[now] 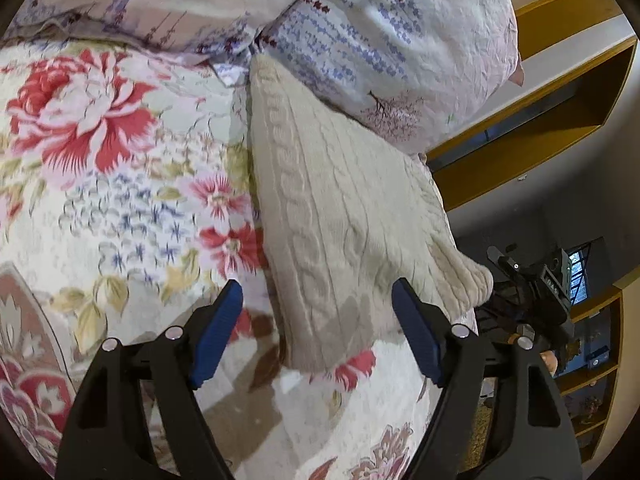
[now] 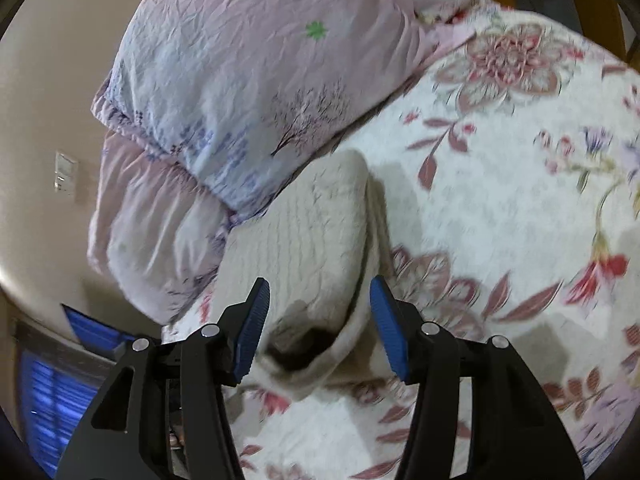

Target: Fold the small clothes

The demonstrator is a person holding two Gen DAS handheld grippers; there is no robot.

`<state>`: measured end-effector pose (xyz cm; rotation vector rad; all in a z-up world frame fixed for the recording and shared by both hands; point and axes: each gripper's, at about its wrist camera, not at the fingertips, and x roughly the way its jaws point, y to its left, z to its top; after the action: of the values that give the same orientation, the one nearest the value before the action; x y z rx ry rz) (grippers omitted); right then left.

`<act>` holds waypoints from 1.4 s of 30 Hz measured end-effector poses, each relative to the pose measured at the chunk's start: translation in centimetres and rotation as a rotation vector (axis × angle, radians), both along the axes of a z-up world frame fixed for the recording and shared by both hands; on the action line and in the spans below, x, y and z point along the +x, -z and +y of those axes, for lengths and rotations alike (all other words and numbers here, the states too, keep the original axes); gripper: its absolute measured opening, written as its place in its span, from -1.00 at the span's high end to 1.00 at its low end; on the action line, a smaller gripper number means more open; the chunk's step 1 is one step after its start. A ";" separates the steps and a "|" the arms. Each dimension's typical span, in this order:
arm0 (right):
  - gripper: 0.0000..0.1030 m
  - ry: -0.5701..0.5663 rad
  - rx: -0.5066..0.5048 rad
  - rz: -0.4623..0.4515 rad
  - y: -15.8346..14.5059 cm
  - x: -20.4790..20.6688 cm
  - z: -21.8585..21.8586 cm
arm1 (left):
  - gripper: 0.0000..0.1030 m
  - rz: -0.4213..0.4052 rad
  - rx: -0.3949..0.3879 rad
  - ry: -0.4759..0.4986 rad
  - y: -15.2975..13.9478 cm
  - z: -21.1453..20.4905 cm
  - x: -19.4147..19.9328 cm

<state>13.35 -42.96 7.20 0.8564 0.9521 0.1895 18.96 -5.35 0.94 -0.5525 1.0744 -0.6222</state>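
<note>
A cream cable-knit sweater [image 1: 332, 216] lies folded on the floral bedspread [image 1: 120, 184], its far end against a pillow. My left gripper [image 1: 318, 300] is open and empty, its jaws wide apart just above the sweater's near corner. In the right wrist view the sweater [image 2: 304, 240] shows as a folded stack with a dark opening at its near end. My right gripper [image 2: 320, 300] is open and empty, hovering over that near end. The right gripper's body [image 1: 536, 280] also shows at the right of the left wrist view.
A lilac patterned pillow [image 1: 384, 40] lies at the sweater's far end, also in the right wrist view [image 2: 248, 92], with a second pink pillow [image 2: 152, 216] beside it. Yellow wooden shelves [image 1: 540, 120] stand past the bed. The floral bedspread [image 2: 500, 200] spreads to the right.
</note>
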 end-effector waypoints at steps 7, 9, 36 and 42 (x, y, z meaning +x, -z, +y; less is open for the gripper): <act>0.04 -0.075 -0.013 -0.022 -0.8 -0.2 1.9 | -0.10 0.040 0.007 0.002 0.8 -0.1 -0.5; 0.38 -0.116 -0.056 -0.011 -0.6 0.0 2.8 | 0.03 0.051 0.000 0.012 0.9 -0.2 -0.4; -0.26 0.059 -0.035 0.041 2.7 2.0 -2.0 | -0.42 0.017 -0.033 0.025 0.1 1.0 0.3; -0.11 0.053 -0.039 0.101 4.5 7.0 -1.3 | -0.43 0.037 -0.007 -0.013 0.5 0.4 2.0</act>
<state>20.40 -44.24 2.72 0.8603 1.0230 0.0821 20.91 -4.96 0.40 -0.5782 1.1027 -0.6069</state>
